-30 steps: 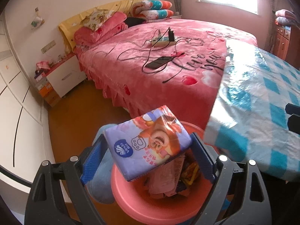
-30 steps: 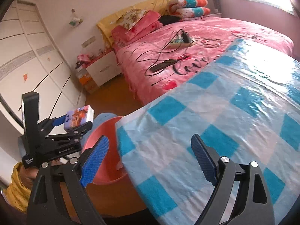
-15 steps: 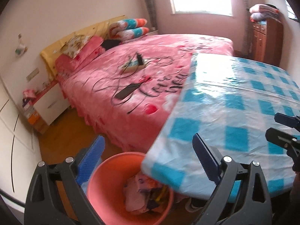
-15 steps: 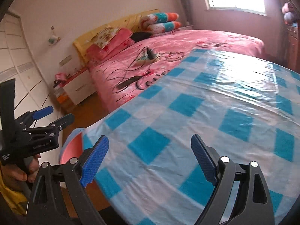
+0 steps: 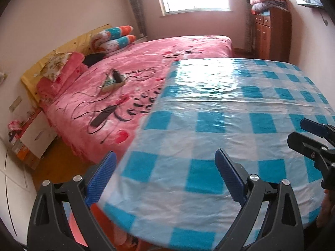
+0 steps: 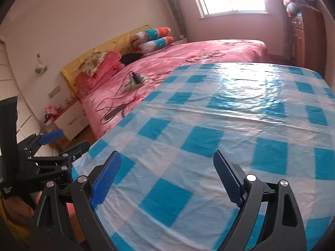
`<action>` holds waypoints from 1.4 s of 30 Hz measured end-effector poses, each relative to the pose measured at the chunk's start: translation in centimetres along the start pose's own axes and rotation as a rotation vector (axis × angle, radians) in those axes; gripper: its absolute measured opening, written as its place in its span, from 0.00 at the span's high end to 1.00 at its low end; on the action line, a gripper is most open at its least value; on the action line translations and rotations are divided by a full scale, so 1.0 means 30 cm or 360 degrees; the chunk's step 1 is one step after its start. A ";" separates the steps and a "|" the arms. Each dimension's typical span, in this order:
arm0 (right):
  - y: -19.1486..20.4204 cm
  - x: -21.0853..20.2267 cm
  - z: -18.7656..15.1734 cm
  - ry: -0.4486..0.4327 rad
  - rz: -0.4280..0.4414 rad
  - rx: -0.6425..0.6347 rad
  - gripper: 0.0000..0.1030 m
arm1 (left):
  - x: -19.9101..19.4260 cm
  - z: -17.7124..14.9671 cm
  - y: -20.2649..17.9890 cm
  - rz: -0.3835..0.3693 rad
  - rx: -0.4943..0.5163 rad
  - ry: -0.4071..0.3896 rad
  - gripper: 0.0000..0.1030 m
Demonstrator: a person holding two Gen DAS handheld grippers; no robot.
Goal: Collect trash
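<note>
Nearest me, my left gripper [image 5: 165,174] stands spread wide with nothing between its pads, hanging over the table [image 5: 219,138] edge. My right gripper [image 6: 167,175] is spread and empty too. The pink trash bin [image 5: 77,228] is mostly hidden under the table edge and my left finger; its contents I can't make out. Beyond lies the bed [image 5: 146,77].

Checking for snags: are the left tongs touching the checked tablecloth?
Cannot tell: the left wrist view shows left tongs open over the tablecloth, no plain gap.
</note>
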State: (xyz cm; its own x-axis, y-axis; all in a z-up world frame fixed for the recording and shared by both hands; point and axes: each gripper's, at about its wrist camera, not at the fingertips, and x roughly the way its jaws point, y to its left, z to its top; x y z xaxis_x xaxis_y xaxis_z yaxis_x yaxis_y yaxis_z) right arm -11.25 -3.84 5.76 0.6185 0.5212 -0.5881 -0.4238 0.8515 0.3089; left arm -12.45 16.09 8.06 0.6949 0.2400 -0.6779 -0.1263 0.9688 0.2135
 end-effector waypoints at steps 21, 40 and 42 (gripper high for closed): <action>-0.289 -0.105 0.028 -0.0145 -0.0332 0.0211 0.14 | 0.111 0.135 -0.294 -0.0229 0.0040 0.0018 0.08; -0.423 -0.153 0.048 -0.0175 -0.0561 0.0275 0.14 | 0.172 0.199 -0.427 -0.0372 -0.0007 0.0015 0.08; -0.428 -0.149 0.048 -0.0165 -0.0567 0.0272 0.14 | 0.175 0.203 -0.442 -0.0372 0.0003 0.0016 0.08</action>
State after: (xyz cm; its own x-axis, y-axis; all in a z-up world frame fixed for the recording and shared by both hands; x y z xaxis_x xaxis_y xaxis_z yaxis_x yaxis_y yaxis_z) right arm -7.63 -17.02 5.51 0.7739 0.1875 -0.6049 -0.0602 0.9726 0.2245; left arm -2.82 4.11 5.96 0.6981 0.0096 -0.7160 0.0386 0.9980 0.0510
